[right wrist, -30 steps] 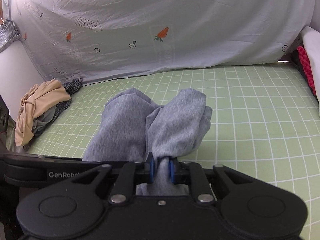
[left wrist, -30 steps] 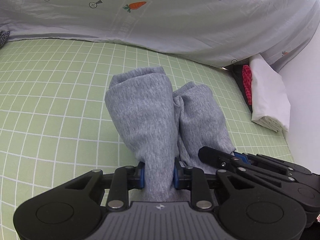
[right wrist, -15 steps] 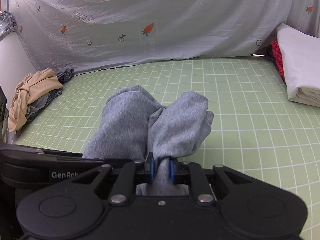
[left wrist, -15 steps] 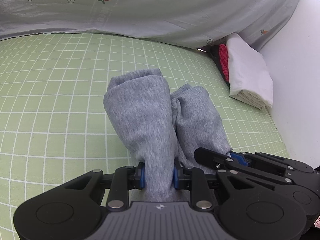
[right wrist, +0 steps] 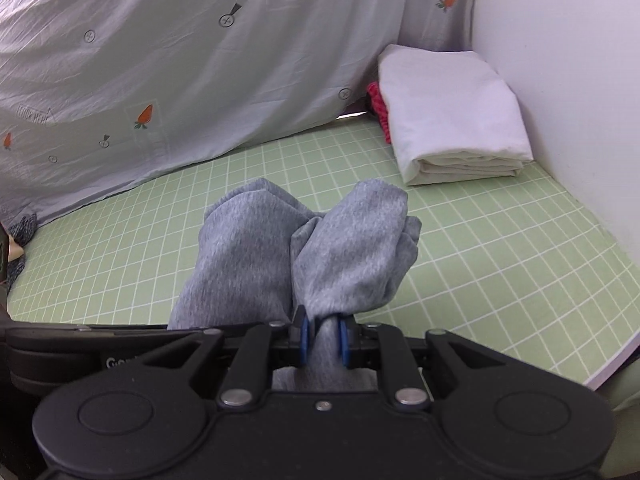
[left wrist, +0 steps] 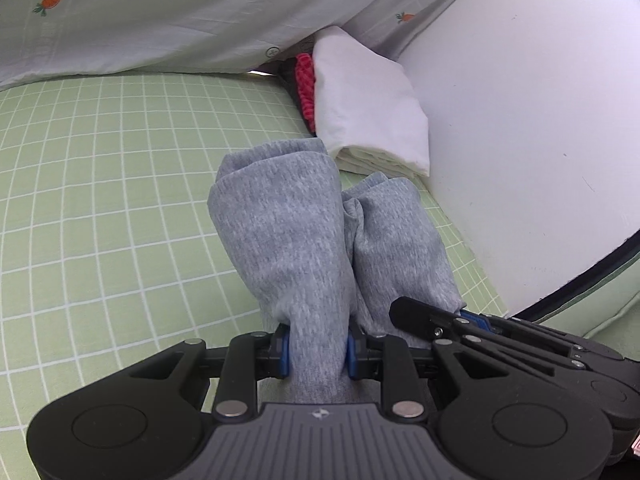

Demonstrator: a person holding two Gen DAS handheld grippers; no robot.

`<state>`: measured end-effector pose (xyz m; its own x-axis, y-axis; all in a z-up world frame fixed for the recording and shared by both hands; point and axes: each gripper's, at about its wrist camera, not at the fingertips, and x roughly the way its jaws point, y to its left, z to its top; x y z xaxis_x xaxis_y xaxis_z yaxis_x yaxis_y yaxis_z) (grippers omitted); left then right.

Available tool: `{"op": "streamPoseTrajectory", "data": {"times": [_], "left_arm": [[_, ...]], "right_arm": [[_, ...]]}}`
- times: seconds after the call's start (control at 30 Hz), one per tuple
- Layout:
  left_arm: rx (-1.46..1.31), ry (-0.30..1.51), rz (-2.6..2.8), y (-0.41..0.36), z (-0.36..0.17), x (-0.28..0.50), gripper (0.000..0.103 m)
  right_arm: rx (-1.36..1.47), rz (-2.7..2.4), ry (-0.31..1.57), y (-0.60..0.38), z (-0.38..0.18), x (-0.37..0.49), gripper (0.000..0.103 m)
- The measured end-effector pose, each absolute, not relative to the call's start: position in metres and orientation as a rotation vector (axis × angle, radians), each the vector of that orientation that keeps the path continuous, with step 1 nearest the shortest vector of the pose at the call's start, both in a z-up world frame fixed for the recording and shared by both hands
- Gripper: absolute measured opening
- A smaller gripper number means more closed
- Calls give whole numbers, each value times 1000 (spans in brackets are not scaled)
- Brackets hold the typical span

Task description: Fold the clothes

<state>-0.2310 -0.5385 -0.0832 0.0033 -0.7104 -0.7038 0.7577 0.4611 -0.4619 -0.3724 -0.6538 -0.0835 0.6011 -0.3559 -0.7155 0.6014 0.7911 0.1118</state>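
A: Our left gripper point(left wrist: 316, 350) is clenched on a bunched fold of the grey garment point(left wrist: 288, 240), blue pads point(left wrist: 283, 346) pressed into the cloth at the lower centre of its frame. Our right gripper point(right wrist: 323, 340) pinches a second bunch of the same garment point(right wrist: 352, 248) just as tightly, and it shows at the lower right of the left view, right beside us.

B: And what has changed over the last second?

A: The grip has not; the background has. The folded white stack point(right wrist: 452, 120) and the red item point(right wrist: 376, 108) behind it have swung from the frame edge toward the upper middle, and the white wall point(left wrist: 520, 120) now fills the right side. We judge we are carrying the folded bundle over to that stack.

B: Where does the garment sit relative to us?

A: It rises from between both sets of fingers and hangs forward in two lobes over the green checked sheet point(left wrist: 100, 200), lifted, with the stack just beyond its far end.
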Motion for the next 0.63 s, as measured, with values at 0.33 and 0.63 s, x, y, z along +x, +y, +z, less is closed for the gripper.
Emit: {"op": "streamPoseTrajectory", "data": {"times": [0.33, 0.63], "left_arm": [[-32, 981, -1086, -660, -65, -261, 26], [-120, 827, -1093, -798, -15, -249, 26]], "right_arm": [[343, -525, 647, -782, -70, -399, 15], [292, -532, 488, -916, -25, -389, 14]]}}
